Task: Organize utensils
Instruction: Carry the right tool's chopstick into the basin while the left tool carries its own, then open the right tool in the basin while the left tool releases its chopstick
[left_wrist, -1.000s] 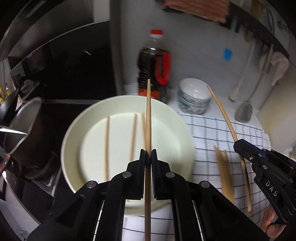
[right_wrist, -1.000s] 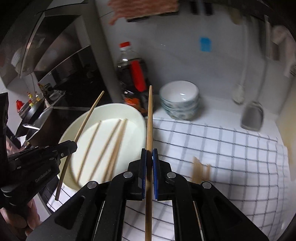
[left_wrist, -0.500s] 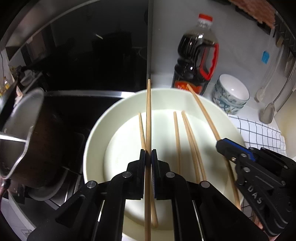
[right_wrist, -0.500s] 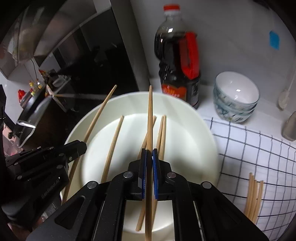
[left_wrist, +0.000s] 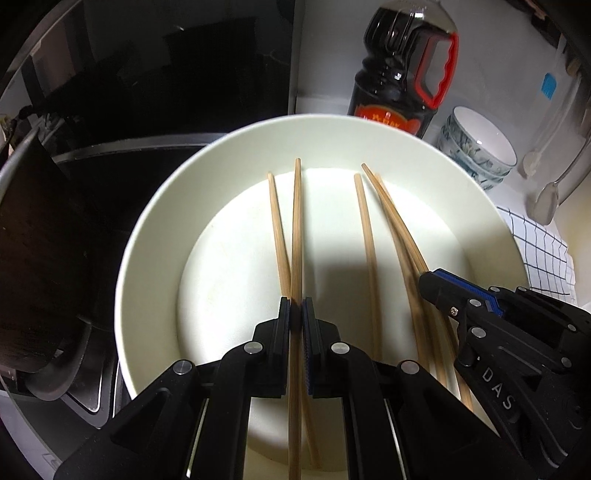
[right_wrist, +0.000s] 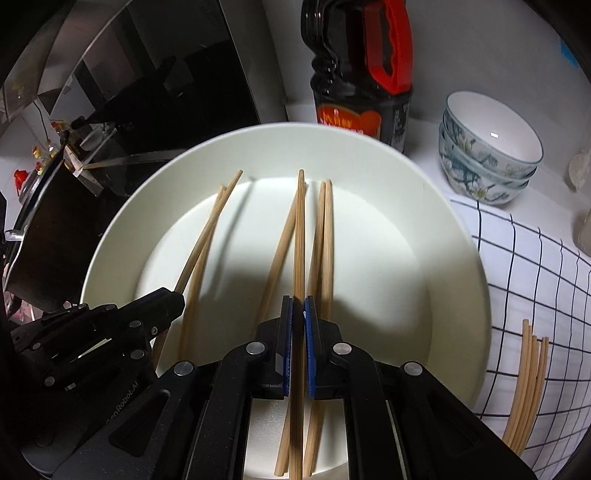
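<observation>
A large white plate (left_wrist: 147, 236) (right_wrist: 110, 258) holds several loose wooden chopsticks (left_wrist: 364, 229) (right_wrist: 327, 229). My left gripper (left_wrist: 296, 306) is shut on one chopstick (left_wrist: 296, 221) that points across the plate, low over it. In the right wrist view the left gripper (right_wrist: 173, 301) shows at the plate's left side. My right gripper (right_wrist: 298, 314) is shut on another chopstick (right_wrist: 300, 229), also low over the plate among the loose ones. It appears at the right of the left wrist view as the right gripper (left_wrist: 428, 282). I cannot tell whether either held chopstick touches the plate.
A dark sauce bottle (right_wrist: 362, 74) with a red handle stands behind the plate, stacked patterned bowls (right_wrist: 491, 147) to its right. A checked cloth (right_wrist: 535, 277) at the right carries several more chopsticks (right_wrist: 528, 376). A dark pot (left_wrist: 37, 240) sits left on the stove; ladles (left_wrist: 546, 199) hang at the far right.
Both grippers have swung left from the checked cloth to over the plate and come down, each keeping its chopstick. The plate now fills both views.
</observation>
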